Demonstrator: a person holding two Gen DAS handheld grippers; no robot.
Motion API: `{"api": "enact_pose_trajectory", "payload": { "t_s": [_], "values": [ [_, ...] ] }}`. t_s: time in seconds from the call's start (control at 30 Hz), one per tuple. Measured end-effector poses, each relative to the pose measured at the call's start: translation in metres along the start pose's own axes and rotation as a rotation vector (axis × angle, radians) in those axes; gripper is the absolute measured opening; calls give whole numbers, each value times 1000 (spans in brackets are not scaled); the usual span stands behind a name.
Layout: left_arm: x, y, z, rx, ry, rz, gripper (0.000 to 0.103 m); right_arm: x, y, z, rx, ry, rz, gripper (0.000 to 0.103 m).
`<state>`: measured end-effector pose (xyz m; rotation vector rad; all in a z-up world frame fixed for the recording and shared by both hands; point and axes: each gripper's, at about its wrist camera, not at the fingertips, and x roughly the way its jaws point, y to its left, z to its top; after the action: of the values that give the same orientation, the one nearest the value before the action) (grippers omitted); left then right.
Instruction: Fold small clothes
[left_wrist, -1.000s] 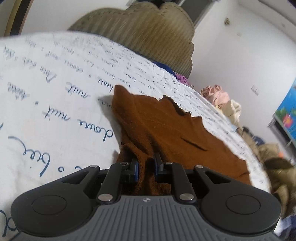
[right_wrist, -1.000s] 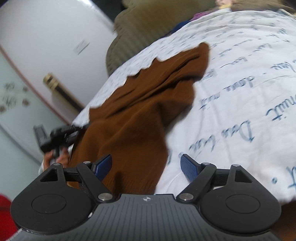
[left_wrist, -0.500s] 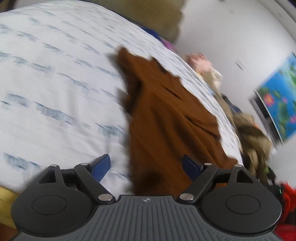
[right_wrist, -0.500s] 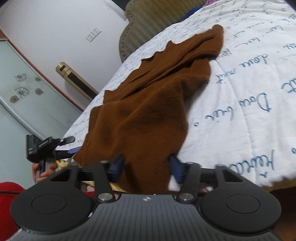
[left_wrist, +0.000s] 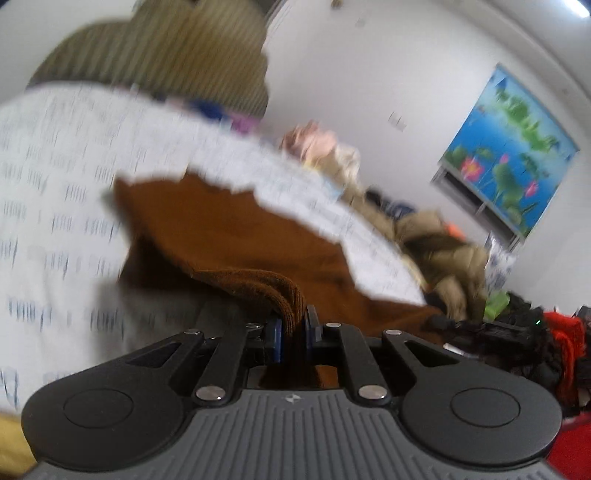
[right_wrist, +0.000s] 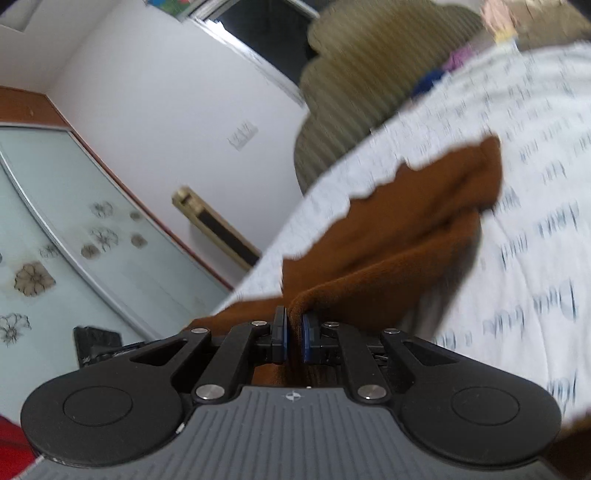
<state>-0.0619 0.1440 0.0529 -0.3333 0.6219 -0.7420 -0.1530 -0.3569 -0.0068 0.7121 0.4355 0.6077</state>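
White bedding with blue writing (left_wrist: 74, 206) covers the bed ahead of your fingers. Your left gripper (left_wrist: 291, 338) pinches one edge of the brown cloth (left_wrist: 240, 240), your right gripper (right_wrist: 293, 338) pinches another, and the rest lies on the bed beyond both.

left tongs (left_wrist: 291, 338) clamped on brown garment (left_wrist: 236, 240)

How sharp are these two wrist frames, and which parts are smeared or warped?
Left wrist view: the left gripper and the brown garment pinched in it are crisp; the printed bedsheet streaks with motion blur.
Right wrist view: the right gripper is sharp, the sheet's lettering smeared.
Both views: fisheye bends the walls.
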Motion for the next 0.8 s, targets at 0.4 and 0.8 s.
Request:
{"api": "enact_pose_trajectory", "payload": {
  "t_s": [0.4, 0.8],
  "values": [
    [91, 76, -31, -180, 167, 141, 17, 39, -79, -8, 214, 43, -194, 39],
    [84, 76, -39, -167, 133, 70, 13, 48, -71, -29, 185, 107, -159, 14]
  ]
}}
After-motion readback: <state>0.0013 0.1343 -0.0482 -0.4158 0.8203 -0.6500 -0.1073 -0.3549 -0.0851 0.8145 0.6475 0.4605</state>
